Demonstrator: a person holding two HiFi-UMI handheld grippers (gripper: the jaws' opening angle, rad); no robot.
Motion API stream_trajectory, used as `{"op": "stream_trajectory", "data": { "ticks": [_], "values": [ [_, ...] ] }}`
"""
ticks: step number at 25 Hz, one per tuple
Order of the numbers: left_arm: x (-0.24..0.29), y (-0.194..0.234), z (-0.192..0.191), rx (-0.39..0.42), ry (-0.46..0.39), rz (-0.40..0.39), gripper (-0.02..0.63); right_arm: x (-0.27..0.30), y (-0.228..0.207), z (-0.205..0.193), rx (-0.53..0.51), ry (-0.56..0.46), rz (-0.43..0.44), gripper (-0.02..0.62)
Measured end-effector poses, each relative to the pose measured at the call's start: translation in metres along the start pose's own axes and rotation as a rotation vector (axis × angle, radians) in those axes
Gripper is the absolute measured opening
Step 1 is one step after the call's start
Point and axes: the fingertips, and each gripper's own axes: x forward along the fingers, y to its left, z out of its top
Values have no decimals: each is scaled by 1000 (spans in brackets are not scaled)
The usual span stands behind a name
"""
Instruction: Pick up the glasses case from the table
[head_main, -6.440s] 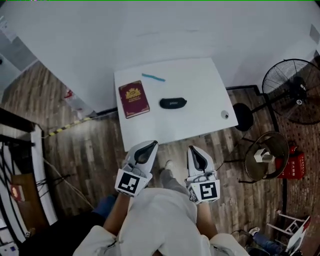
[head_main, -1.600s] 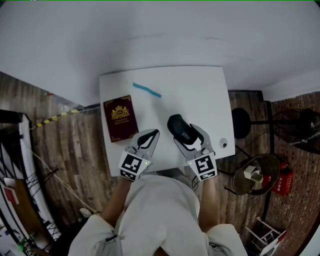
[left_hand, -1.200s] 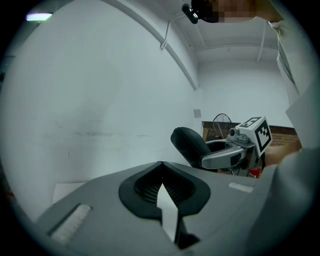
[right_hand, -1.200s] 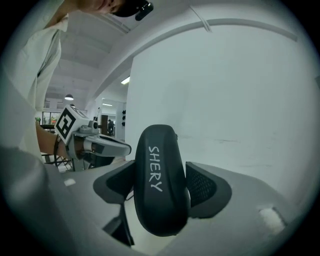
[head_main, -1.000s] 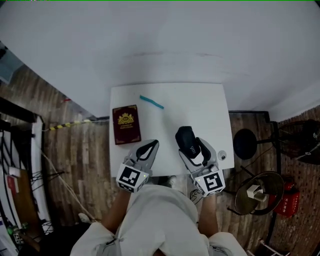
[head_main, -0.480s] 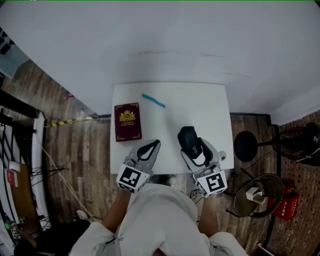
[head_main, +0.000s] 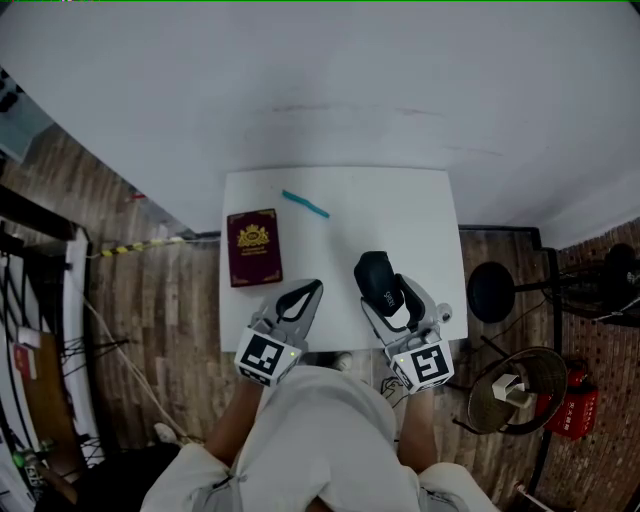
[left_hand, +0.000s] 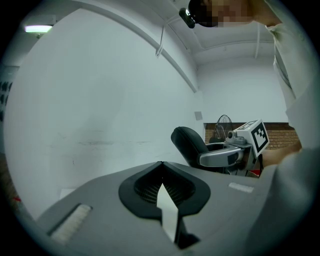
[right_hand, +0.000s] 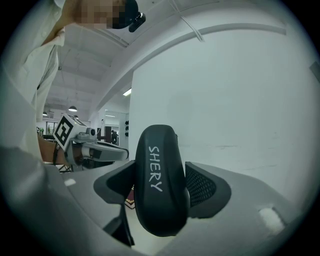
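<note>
The black glasses case (head_main: 375, 279), lettered SHERY, is clamped upright between the jaws of my right gripper (head_main: 383, 290) above the front right part of the white table (head_main: 400, 215). In the right gripper view the case (right_hand: 159, 195) fills the gap of the right gripper (right_hand: 159, 172), with a pad pressed on each side. My left gripper (head_main: 311, 288) hovers at the table's front edge, shut and holding nothing. In the left gripper view its jaws meet at the left gripper (left_hand: 161, 164) tip, and the case (left_hand: 189, 145) shows to the right.
A dark red booklet (head_main: 254, 246) lies on the table's left side and a blue pen (head_main: 305, 204) near the back. A small round object (head_main: 444, 314) sits at the front right corner. A black stool (head_main: 490, 292), a fan (head_main: 612, 285) and a round stand (head_main: 510, 385) are on the wooden floor to the right.
Several seconds ago the case lay on the table with both grippers back from it; now the right gripper holds it raised. Over the last second hardly anything has moved.
</note>
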Motion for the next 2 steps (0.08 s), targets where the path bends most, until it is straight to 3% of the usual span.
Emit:
{"op": "stream_trajectory", "data": {
  "ticks": [2],
  "values": [
    [1, 1, 3, 2, -6, -2, 20, 2, 0, 1, -1, -1, 2, 313]
  ]
}}
